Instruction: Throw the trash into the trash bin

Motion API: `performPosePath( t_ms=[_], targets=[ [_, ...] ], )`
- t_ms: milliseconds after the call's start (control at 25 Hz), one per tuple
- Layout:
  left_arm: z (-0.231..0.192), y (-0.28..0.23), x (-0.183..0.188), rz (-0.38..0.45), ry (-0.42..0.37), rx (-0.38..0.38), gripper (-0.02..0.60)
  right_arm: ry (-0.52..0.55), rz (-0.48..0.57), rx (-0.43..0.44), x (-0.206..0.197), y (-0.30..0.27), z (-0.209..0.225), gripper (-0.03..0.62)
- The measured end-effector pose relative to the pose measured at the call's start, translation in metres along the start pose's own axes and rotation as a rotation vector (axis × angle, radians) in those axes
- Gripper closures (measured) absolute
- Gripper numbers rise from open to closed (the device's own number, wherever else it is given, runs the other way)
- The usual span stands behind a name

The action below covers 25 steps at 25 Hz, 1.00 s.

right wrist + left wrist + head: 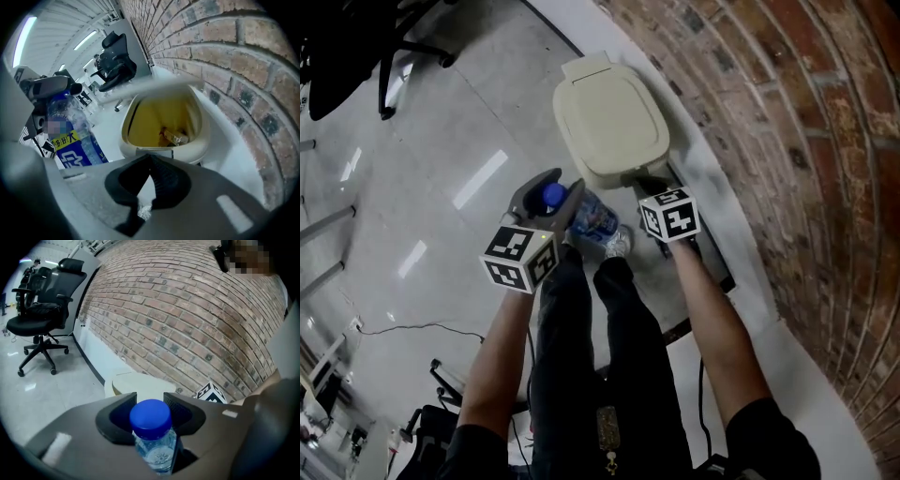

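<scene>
Head view: left gripper clamps bottle under blue cap; bottle hangs cap-up, tilted, just short of trash bin front edge. Right gripper pinched shut on crumpled scrap, seems nearer bin, pointing into open mouth; lid up.

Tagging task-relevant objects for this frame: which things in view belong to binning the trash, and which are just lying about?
Job in hand:
- plastic bottle, clamped in the left hand-held gripper
- trash bin, lid up

Lying about:
- office chair
- floor cable
- brick wall
</scene>
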State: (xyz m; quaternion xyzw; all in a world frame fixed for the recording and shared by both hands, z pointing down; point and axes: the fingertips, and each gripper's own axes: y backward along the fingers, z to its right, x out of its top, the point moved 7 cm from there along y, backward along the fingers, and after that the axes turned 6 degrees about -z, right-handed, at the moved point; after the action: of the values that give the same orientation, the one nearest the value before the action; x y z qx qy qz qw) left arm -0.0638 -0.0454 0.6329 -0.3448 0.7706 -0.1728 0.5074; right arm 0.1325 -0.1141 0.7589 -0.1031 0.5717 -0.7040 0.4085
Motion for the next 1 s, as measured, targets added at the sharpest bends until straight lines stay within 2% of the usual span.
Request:
performPosePath(
  t_ms=[240, 520, 800, 1000],
  targets=[
    [-0.008, 0.007, 0.031, 0.066, -0.007, 0.022, 0.397, -0.031, 0.053, 0.022, 0.002, 0.010, 0.000, 0.591],
    [-0.007, 0.011, 0.077, 0.137, -0.003, 0.009, 0.397, -0.031, 0.073, 0.027, 0.014, 0.033, -0.005, 0.591],
    [0.002, -0.007, 0.117, 0.177, -0.078, 0.004, 0.397, -0.029, 0.106, 0.012, 0.028, 0.061, -0.003, 0.591],
    [0.001, -0.038, 0.117, 0.147, -0.149, 0.033, 0.397, -0.057, 0.168, 0.010, 0.038, 0.076, 0.002, 0.591]
  ],
)
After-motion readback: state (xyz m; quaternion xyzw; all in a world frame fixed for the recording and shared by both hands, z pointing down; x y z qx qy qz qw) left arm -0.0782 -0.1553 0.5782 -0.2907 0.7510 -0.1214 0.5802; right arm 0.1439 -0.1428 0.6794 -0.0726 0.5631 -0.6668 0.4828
